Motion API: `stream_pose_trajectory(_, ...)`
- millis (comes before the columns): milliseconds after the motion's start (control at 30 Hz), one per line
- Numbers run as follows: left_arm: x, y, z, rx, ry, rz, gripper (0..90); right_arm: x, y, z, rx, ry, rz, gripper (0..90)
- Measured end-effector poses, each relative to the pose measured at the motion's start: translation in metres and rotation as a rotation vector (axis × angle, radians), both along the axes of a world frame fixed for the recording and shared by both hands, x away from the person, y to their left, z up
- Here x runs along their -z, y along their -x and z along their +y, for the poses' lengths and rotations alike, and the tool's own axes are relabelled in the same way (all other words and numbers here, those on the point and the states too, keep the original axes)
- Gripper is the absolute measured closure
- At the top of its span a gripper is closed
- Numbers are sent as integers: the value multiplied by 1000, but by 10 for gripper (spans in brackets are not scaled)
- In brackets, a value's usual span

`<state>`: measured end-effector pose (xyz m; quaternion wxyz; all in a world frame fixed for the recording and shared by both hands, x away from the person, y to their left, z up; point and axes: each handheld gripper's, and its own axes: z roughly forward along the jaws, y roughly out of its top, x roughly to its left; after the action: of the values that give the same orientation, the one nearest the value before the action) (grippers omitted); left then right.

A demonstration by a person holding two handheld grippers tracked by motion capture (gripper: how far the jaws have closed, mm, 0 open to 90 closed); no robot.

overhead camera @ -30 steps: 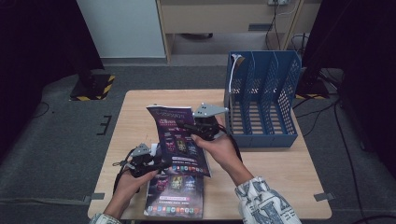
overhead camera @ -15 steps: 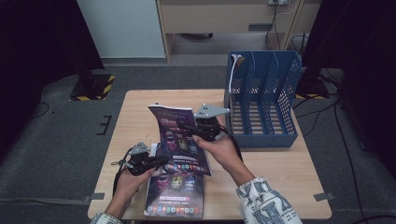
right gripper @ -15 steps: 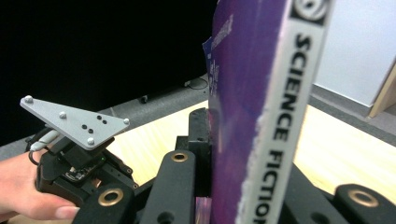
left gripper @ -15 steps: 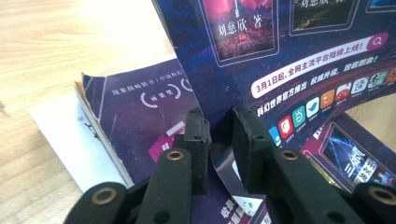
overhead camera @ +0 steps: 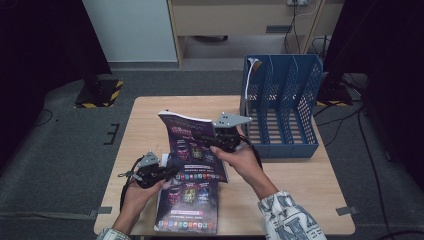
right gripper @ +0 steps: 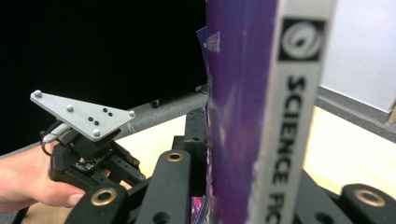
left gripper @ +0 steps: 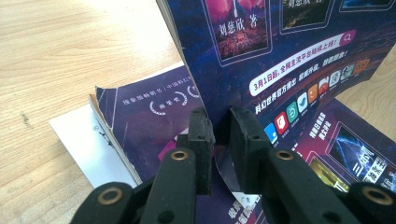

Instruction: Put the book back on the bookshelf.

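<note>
Raised magazine point(overhead camera: 192, 145) mid-table, spine lettered "SCIENCE FIC…", right gripper point(overhead camera: 212, 141) clamping its right edge, left gripper point(left gripper: 219, 135) just closed on its near-left corner, above a second magazine point(overhead camera: 187, 205).

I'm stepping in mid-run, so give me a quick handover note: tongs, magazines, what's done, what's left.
Right tongs: shut on the raised magazine, held tilted above the table.
Left tongs: jaws have just been closing on that magazine's lower edge.
Second magazine lies flat at the near table edge.
Blue file rack stands at the right, its slots look empty.
Done: one magazine lifted.
Left, probably: file both in the rack.
</note>
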<state>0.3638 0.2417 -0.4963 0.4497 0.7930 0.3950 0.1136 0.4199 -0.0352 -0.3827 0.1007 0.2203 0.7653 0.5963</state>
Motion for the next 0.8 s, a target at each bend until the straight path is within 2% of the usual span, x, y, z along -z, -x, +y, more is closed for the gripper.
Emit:
stream_pose_trajectory(567,-1,1,-1,4,-7,-11,788,3,0,2,-14,14,-4,752)
stream_pose_trajectory(767,-1,1,-1,3,-4,-11,788,4,-1,2,-10,22,-4,773)
stream_pose_trajectory(800,-1,1,-1,3,-3,-12,788,3,-1,1,2,32,-11,805)
